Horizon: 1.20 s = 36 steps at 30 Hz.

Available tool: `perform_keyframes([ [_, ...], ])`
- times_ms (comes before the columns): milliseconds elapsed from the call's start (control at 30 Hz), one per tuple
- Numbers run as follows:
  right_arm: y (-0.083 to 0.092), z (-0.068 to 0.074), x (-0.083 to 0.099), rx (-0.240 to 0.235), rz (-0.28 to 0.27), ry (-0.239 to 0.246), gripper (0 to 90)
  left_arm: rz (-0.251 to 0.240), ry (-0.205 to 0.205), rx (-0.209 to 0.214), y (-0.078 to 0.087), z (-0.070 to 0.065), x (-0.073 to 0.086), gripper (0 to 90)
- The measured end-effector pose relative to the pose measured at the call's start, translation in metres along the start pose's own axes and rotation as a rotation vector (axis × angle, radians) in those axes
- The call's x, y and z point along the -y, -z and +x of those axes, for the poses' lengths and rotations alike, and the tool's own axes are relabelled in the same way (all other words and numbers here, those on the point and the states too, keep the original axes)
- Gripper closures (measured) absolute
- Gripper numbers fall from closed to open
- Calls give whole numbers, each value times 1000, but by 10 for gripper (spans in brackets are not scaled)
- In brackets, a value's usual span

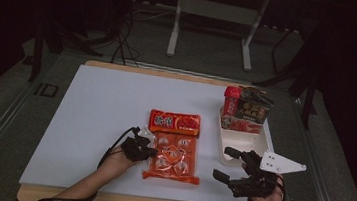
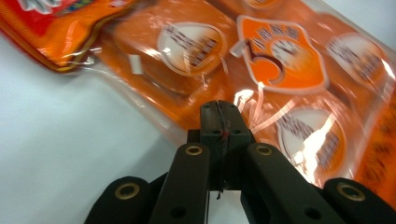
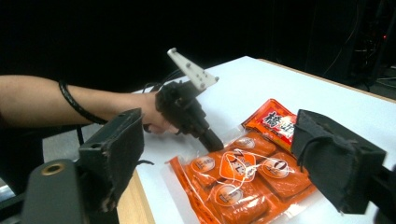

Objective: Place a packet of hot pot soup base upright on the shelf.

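I see a white table (image 1: 94, 122) from the high view. Near its middle lies a clear bag of orange snack packs (image 1: 174, 158). Right above it, at twelve o'clock and touching its top edge, lies a red snack packet (image 1: 174, 122).

My left gripper (image 1: 148, 151) sits at nine o'clock of the clear bag, with its tip at the bag's left edge. Its jaws are pressed tight together. In the left gripper view the two black jaws meet with no gap, and the tip sits over the clear plastic edge of the bag (image 2: 261, 79). I cannot tell if a bit of plastic is pinched there.

My right gripper (image 1: 227, 163) is at three o'clock of the bag, near it but not touching. Its jaws stand wide apart and hold nothing. In the right gripper view I see the bag (image 3: 243, 182) lying between the two open jaws but farther off, with the left gripper (image 3: 212, 140) at its far side.

At one o'clock from the bag stands a white tray (image 1: 225, 148). In its far end there is a dark box (image 1: 251, 110) and a red pack (image 1: 231, 100), side by side.
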State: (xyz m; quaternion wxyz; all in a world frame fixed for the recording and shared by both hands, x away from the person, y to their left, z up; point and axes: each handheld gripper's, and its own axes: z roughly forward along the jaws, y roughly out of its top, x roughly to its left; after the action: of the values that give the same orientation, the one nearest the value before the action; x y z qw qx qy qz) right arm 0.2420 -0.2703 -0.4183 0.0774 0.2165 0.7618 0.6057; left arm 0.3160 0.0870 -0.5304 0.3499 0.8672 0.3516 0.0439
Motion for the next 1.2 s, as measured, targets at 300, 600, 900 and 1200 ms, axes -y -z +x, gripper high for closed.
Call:
perform_keyframes([
  [300,4,-3,0,22,-24,15,173,-72,54,-8,14,17,-2,849],
  [600,3,-2,1,70,-6,62,155,-178,128,15,35,38,-15,592],
  [900,6,-1,0,106,-9,55,139,-211,157,0,37,53,-20,430],
  [1200,2,6,-1,134,1,100,99,-222,191,-25,27,79,-23,351],
])
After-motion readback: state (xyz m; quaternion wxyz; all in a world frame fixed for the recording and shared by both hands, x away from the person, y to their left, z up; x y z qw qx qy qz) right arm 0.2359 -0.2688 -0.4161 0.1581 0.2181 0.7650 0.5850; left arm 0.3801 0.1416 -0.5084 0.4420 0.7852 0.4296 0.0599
